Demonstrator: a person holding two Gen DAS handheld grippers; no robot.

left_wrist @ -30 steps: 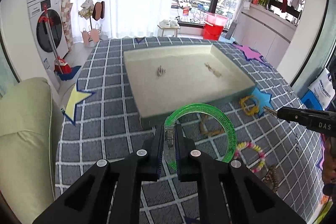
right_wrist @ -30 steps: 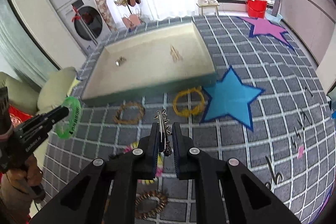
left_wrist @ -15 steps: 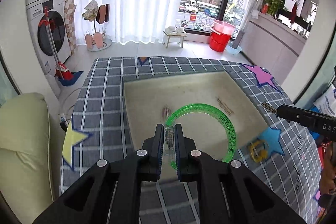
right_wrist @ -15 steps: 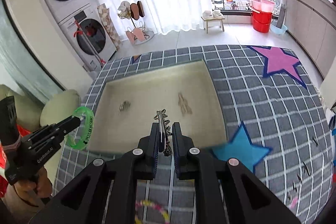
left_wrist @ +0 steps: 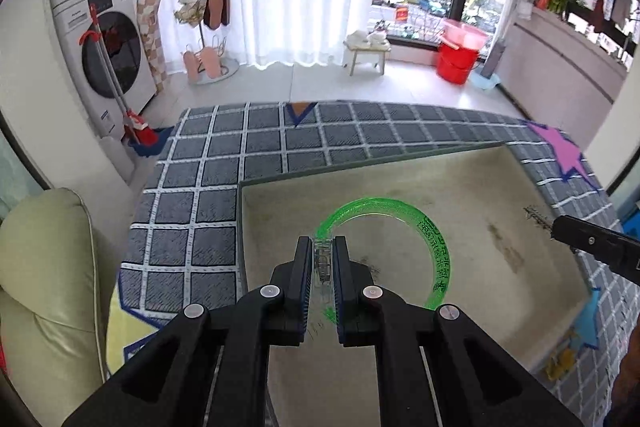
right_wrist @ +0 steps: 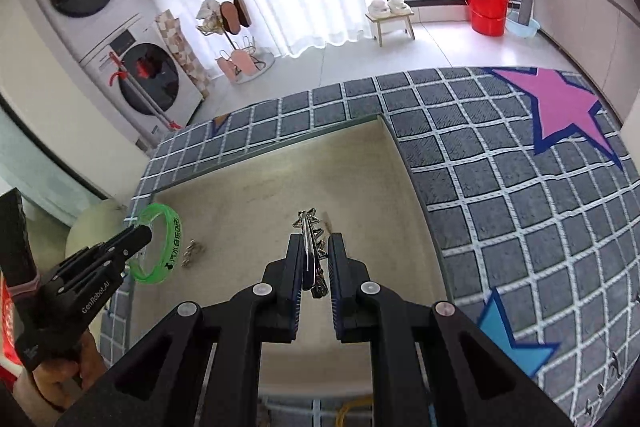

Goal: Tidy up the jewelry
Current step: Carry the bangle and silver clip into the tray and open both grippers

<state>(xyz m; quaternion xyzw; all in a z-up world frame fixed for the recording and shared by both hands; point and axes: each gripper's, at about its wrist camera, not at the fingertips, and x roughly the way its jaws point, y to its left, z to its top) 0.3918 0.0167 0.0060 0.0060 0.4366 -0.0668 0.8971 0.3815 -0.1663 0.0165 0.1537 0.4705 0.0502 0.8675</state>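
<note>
Left hand-held gripper (left_wrist: 322, 259): clamped on green bangle (left_wrist: 434, 251), now carried over the tray (left_wrist: 560, 323).
Right hand-held gripper (right_wrist: 315, 259): closed on metal hair clip (right_wrist: 308, 231), also arrived over tray.
Meaning: both ready for release.

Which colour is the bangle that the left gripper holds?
Translucent green bangle with dark lettering; clearest in the left wrist view.

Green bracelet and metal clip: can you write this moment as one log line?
left gripper: shut on green bracelet | right gripper: shut on metal clip | both over beige tray

Both grippers pitch steeply downward — left gripper (left_wrist: 322, 267) and right gripper (right_wrist: 314, 267) each clamped tight.
</note>
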